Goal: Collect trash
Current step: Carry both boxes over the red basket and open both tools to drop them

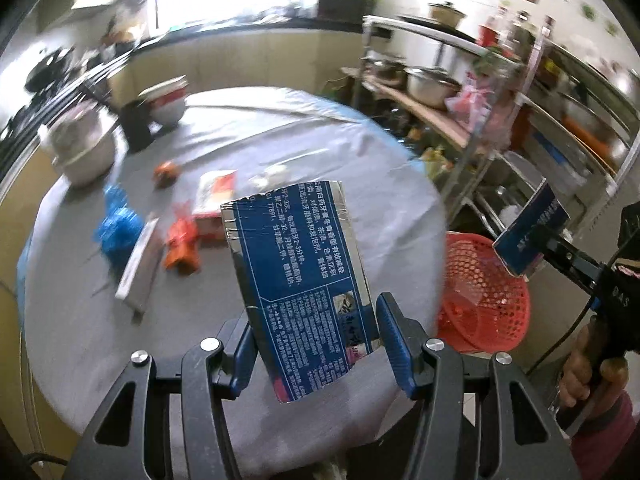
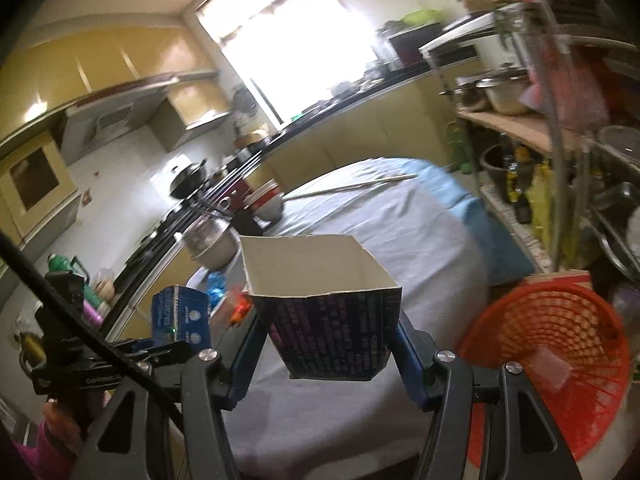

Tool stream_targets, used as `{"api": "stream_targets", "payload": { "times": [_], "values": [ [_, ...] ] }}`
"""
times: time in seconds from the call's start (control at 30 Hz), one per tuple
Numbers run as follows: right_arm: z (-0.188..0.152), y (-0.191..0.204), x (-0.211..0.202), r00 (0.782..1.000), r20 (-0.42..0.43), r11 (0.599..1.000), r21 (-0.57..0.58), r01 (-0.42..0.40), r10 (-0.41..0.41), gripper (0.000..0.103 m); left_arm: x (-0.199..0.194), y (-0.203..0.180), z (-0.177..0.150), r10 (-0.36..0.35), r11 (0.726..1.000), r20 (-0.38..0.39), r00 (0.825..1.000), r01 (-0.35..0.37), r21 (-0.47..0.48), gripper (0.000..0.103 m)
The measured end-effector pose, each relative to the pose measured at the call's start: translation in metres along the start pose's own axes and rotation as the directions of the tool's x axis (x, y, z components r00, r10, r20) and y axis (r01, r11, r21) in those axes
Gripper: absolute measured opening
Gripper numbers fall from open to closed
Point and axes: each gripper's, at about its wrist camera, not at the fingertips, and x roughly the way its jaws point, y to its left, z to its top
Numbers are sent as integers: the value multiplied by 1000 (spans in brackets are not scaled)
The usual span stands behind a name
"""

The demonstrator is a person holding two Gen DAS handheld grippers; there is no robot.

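My left gripper (image 1: 316,312) is shut on a flattened blue printed carton (image 1: 296,252), held tilted above the grey-clothed round table (image 1: 340,148). At the right, my right gripper (image 1: 528,252) is shut on a second blue carton (image 1: 532,220) above a red mesh basket (image 1: 488,292). In the right wrist view that right gripper (image 2: 328,328) clamps the open-ended blue carton (image 2: 332,332), with the red basket (image 2: 560,340) to its lower right. The left gripper (image 2: 176,340) with its carton (image 2: 180,312) shows at the left. On the table lie a blue plastic bag (image 1: 116,228), an orange wrapper (image 1: 182,244) and a red-white packet (image 1: 214,200).
A pot (image 1: 80,148), stacked bowls (image 1: 168,100) and a dark box (image 1: 136,124) stand at the table's far left. A grey flat strip (image 1: 140,264) lies beside the wrappers. A metal shelf rack (image 1: 480,80) crowded with pans stands right of the table, behind the basket.
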Motion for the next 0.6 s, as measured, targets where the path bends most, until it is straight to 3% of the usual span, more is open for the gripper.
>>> {"api": "stream_targets", "payload": {
  "times": [0.27,0.43,0.6],
  "values": [
    [0,-57,-46,989,73,989,88,122,-128,64,25,-64,22,-100,986,-4,995,100,135,58],
    [-7,-92,-67,975,102,972,145,183,-198,64,49,-109,35,-183,960,-9,983,180,215,58],
    [-22,-125,-73,961,85,945,223,239,-263,63,85,-131,37,-186,956,-72,980,197,218,58]
  ]
}}
